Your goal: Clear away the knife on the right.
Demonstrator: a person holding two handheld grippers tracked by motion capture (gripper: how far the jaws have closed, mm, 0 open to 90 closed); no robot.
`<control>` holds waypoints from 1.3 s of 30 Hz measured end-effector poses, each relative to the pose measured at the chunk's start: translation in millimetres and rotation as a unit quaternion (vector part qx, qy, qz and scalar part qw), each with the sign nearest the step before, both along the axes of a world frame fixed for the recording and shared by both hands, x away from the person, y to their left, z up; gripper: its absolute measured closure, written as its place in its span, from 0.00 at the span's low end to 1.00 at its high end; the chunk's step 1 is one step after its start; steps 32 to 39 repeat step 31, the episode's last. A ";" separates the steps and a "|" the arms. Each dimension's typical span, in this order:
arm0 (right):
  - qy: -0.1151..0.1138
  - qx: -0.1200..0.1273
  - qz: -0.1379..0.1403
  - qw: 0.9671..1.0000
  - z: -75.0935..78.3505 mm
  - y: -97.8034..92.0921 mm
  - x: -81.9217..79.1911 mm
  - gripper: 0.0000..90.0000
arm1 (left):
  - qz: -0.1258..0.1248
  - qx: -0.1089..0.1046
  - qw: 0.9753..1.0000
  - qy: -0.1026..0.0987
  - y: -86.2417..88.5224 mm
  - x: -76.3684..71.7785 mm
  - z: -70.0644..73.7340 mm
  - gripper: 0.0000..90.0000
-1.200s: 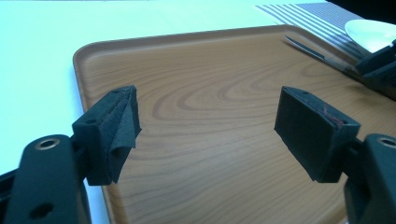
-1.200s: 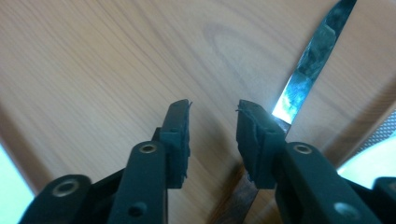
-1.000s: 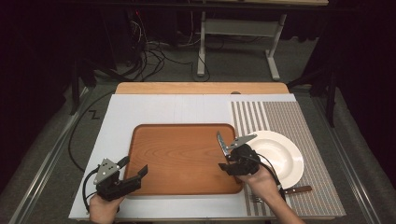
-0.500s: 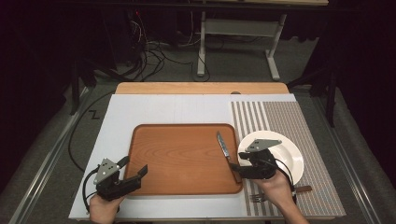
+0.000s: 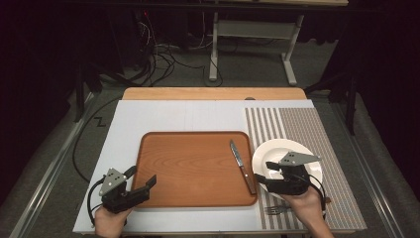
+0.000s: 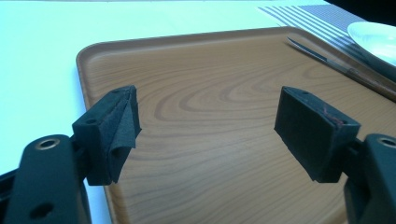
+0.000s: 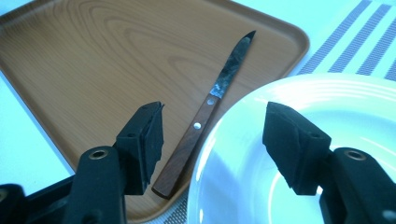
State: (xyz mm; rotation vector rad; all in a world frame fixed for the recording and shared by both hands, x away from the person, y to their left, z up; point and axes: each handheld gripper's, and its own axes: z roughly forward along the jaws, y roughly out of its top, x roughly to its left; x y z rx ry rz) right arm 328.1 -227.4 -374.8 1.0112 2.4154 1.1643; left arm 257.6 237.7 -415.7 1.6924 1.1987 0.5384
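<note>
knife point(image 7: 212, 100) unbranded, on tray point(image 7: 93, 56)

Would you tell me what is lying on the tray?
A knife lies along the right edge of the tray. The left gripper covers its near left corner.

tray point(image 5: 188, 168) middle bare | knife point(image 5: 242, 166) along right edge, plate point(image 5: 297, 151) beside

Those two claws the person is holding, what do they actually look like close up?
Each is a black hand-held tool. The left claw and right claw both carry a grey three-cornered plate on top and trail a black cable. In the gripper views, each jaw ends in a blocky black foam pad on a black arm with a round bolt hole. No sleeves are visible at the hands.
</note>
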 end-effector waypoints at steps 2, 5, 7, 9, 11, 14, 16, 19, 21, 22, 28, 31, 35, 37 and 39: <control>-0.004 0.006 -0.003 1.000 0.4 -4.1 -2.2 0.42 | 0.001 0.000 1.000 0.000 0.1 -0.1 0.0 0.26; -0.010 0.017 -0.008 1.000 0.4 -10.7 -5.6 0.40 | 0.001 0.000 1.000 -0.001 0.2 -0.2 0.1 0.26; -0.014 0.023 -0.012 1.000 0.0 -15.4 -7.9 0.39 | 0.002 -0.001 1.000 -0.001 0.2 -0.2 0.1 0.26; -0.021 0.030 -0.017 0.999 -0.5 -20.8 -10.2 0.38 | 0.003 -0.001 1.000 -0.002 0.5 -0.3 0.2 0.26; -0.029 0.038 -0.023 0.999 -1.1 -27.0 -12.4 0.36 | 0.004 -0.002 1.000 -0.003 0.8 -0.4 0.3 0.26; -0.050 0.055 -0.036 0.997 -3.8 -38.7 -18.6 0.35 | 0.005 -0.003 1.000 -0.003 0.9 -0.5 0.5 0.26; -0.062 0.073 -0.049 0.994 -7.0 -48.4 -23.7 0.35 | 0.004 -0.003 1.000 -0.003 0.9 -0.4 0.5 0.26; -0.073 0.092 -0.063 0.991 -11.2 -59.2 -30.6 0.34 | 0.005 -0.003 1.000 -0.003 0.9 -0.7 0.6 0.26; -0.082 0.104 -0.068 0.989 -13.5 -65.4 -35.9 0.33 | 0.005 -0.004 1.000 -0.004 1.0 -1.0 0.8 0.26; -0.087 0.106 -0.071 0.988 -14.2 -68.6 -39.1 0.33 | 0.005 -0.004 1.000 -0.004 0.9 -1.0 0.8 0.26; -0.094 0.127 -0.086 0.984 -19.7 -81.8 -49.2 0.32 | 0.004 -0.004 1.000 -0.005 0.8 -1.1 1.0 0.26; -0.093 0.139 -0.094 0.981 -20.5 -85.9 -49.5 0.32 | 0.004 -0.005 1.000 -0.005 0.7 -0.9 1.0 0.26; -0.093 0.139 -0.094 0.981 -20.5 -85.9 -49.5 0.32 | 0.004 -0.005 1.000 -0.005 0.7 -0.9 1.0 0.26; -0.093 0.139 -0.094 0.981 -20.5 -85.9 -49.5 0.32 | 0.004 -0.005 1.000 -0.005 0.7 -0.9 1.0 0.26; -0.093 0.139 -0.094 0.981 -20.5 -85.9 -49.5 0.32 | 0.004 -0.005 1.000 -0.005 0.7 -0.9 1.0 0.26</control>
